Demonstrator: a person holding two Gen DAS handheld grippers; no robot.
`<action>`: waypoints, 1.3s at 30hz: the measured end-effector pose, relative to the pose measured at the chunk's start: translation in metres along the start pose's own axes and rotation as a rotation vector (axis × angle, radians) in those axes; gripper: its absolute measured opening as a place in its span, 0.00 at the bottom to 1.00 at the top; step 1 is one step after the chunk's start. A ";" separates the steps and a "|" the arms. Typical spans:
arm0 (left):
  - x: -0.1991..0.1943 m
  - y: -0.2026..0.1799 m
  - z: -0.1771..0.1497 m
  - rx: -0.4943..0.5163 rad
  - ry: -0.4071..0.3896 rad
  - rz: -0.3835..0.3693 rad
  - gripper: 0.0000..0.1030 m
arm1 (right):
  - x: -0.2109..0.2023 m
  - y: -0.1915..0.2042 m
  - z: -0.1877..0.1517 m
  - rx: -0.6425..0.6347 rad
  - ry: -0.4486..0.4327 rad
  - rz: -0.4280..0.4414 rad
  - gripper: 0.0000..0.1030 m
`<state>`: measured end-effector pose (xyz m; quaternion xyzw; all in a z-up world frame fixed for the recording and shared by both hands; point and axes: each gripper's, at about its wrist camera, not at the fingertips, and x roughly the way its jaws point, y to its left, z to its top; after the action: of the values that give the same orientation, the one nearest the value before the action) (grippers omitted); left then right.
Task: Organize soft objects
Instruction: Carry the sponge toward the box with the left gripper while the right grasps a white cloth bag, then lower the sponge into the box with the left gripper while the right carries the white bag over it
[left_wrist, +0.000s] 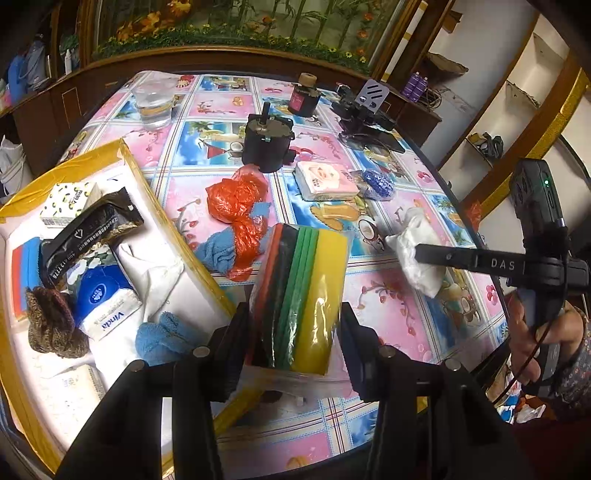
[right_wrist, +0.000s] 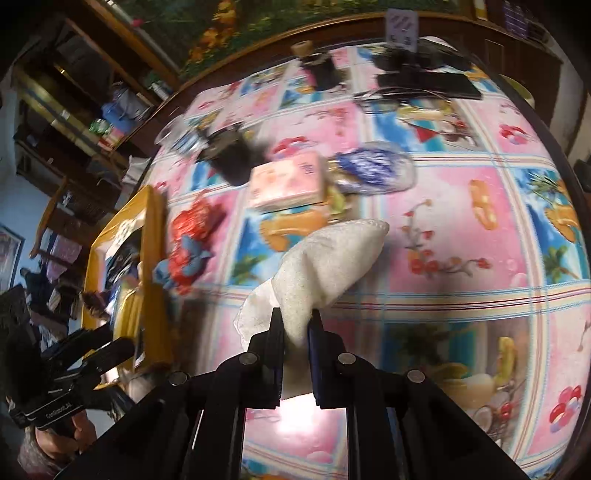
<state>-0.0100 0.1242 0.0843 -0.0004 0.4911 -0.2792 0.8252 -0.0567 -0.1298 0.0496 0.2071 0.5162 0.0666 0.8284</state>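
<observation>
My left gripper is shut on a plastic-wrapped pack of sponges, red, black, green and yellow, held above the table beside the yellow box. The box holds a Vinda tissue pack, a black packet, a brown knitted item and a blue cloth. My right gripper is shut on a white soft bag, lifted over the table; it also shows in the left wrist view. An orange plastic bag, a pink tissue pack and a blue-white bundle lie on the table.
A black motor-like device, a glass of water, a dark bottle and black gear with cables stand at the far side of the flowered tablecloth. The table edge runs along the right.
</observation>
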 end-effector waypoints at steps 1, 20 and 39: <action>-0.003 0.001 0.000 0.003 -0.007 0.004 0.44 | 0.000 0.009 -0.001 -0.017 0.000 0.007 0.12; -0.053 0.045 -0.011 -0.055 -0.104 0.118 0.44 | 0.022 0.100 0.002 -0.208 0.046 0.071 0.12; -0.074 0.070 -0.026 -0.095 -0.122 0.178 0.44 | 0.038 0.140 0.001 -0.282 0.063 0.115 0.12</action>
<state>-0.0258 0.2244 0.1113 -0.0127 0.4508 -0.1808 0.8741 -0.0240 0.0095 0.0761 0.1159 0.5147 0.1922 0.8274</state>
